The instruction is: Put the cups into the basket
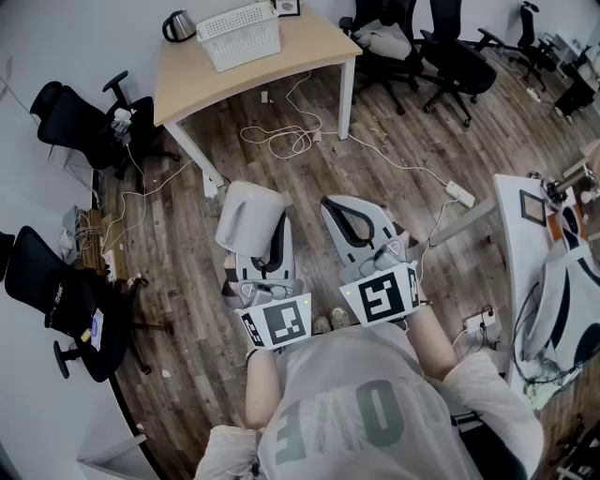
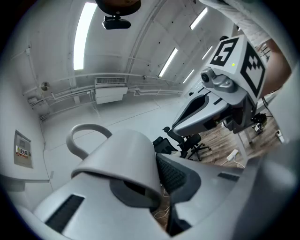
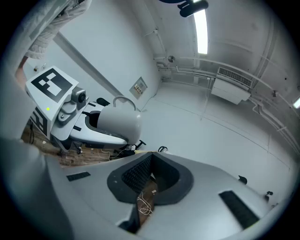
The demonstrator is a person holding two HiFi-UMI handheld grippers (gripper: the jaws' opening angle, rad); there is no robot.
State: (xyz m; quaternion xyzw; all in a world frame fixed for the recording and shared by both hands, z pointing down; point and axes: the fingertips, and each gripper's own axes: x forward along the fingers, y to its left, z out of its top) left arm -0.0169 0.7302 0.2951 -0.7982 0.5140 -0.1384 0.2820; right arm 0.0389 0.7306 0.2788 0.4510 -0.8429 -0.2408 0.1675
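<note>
A pale grey cup [image 1: 248, 214] with a loop handle is held mouth-down over the wooden floor, and my left gripper [image 1: 262, 240] is shut on its wall. In the left gripper view the cup [image 2: 123, 157] fills the space between the jaws, its handle to the upper left. My right gripper [image 1: 355, 215] hangs beside it, to the right, shut with nothing in it; its jaws [image 3: 143, 182] meet at the tips. The right gripper view shows the held cup [image 3: 120, 122] from the side. The white slatted basket [image 1: 242, 34] stands on the far wooden table [image 1: 314, 47].
A dark kettle [image 1: 178, 25] sits left of the basket. Black office chairs [image 1: 80, 122] stand at the left and back right [image 1: 441, 52]. Cables [image 1: 281, 139] trail across the floor. A white desk [image 1: 511, 220] with gear lies at the right.
</note>
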